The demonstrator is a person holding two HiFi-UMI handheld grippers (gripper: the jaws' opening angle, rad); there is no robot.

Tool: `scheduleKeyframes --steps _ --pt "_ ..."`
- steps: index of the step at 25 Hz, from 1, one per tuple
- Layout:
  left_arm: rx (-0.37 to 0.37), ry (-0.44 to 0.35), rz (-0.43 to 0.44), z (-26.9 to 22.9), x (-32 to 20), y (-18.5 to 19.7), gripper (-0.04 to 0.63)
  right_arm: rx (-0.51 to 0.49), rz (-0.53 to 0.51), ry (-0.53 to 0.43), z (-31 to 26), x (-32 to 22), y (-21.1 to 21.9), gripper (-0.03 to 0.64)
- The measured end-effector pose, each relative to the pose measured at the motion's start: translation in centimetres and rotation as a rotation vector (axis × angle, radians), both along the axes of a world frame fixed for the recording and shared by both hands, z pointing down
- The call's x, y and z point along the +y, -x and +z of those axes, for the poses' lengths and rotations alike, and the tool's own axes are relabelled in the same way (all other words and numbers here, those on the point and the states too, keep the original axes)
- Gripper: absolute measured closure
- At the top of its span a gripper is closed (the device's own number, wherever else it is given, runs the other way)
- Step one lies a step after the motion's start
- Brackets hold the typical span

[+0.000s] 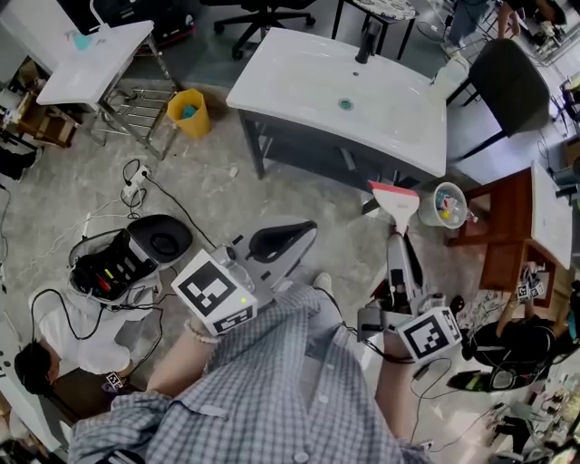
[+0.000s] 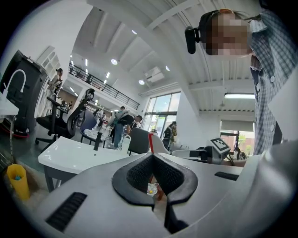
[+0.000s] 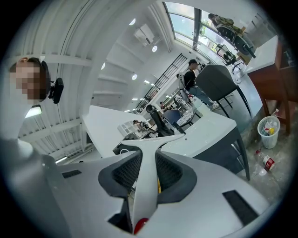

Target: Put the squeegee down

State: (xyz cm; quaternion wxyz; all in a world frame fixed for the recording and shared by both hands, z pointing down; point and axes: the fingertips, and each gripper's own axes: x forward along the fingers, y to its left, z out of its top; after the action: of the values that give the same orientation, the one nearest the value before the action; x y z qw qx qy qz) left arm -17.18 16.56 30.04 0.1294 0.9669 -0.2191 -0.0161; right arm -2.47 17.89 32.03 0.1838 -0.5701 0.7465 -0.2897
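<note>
Right gripper (image 3: 145, 174) clamps the squeegee (image 1: 395, 201) by its slim handle, likely light and rigid, while left gripper (image 2: 153, 174) sits closed, empty.

This is a large open workshop-lab. A white basin desk (image 1: 299, 82) stands on a bare concrete floor (image 1: 217, 208), with a yellow bin (image 1: 188, 112) to its left. Loose cables (image 1: 145, 186) trail in front of it, and an office chair (image 1: 263, 16) and a railed mezzanine (image 2: 100, 89) lie beyond it.
</note>
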Motion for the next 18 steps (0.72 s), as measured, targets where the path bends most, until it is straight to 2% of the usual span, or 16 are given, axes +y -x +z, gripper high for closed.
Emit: scheduleKeyframes --steps 5,10,18 --pt "0.002 0.005 0.006 -0.1 -0.4 -0.2 0.589 0.026 0.001 0.018 0.1 -0.3 0.2 0.522" --pt "-0.002 0.008 0.006 -0.3 -1.2 -1.1 0.589 0.126 -0.006 0.04 0.3 -1.3 0.0 0.522" --pt "-0.013 0.008 0.004 -0.2 -3.4 -4.1 0.589 0.131 -0.052 0.035 0.5 -4.0 -1.8 0.522"
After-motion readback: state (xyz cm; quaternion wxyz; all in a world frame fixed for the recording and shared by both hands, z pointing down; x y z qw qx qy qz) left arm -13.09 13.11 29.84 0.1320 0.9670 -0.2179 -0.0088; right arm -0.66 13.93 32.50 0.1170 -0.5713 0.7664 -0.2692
